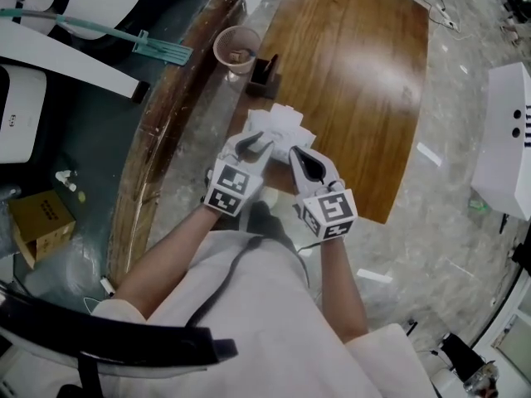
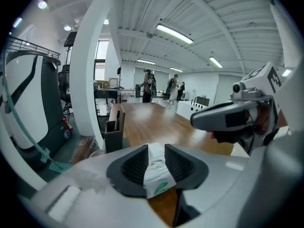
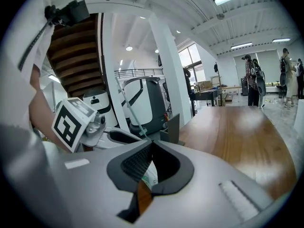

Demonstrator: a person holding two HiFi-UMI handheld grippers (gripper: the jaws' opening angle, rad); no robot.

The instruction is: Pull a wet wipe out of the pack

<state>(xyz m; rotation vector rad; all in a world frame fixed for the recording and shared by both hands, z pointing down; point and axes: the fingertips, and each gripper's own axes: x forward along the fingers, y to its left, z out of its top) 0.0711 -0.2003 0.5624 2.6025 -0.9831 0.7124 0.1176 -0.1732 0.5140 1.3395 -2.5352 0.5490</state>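
The wet wipe pack [image 1: 278, 127] is white with a green leaf print and lies near the front edge of the wooden table [image 1: 357, 81]. My left gripper [image 1: 259, 145] hangs over its left side, jaws apart. In the left gripper view the pack [image 2: 156, 175] shows through the gap of the left gripper [image 2: 156, 148], and I cannot see the pads pressing on it. My right gripper [image 1: 294, 150] sits at the pack's right side. In the right gripper view the tips of the right gripper [image 3: 152, 144] meet, with a bit of the pack [image 3: 149, 177] below them.
A paper cup [image 1: 236, 50] and a black holder [image 1: 265, 71] stand at the table's far left edge. White machines [image 1: 25, 110] and a cardboard box [image 1: 40, 218] sit on the floor to the left. A white cabinet [image 1: 506, 139] stands on the right.
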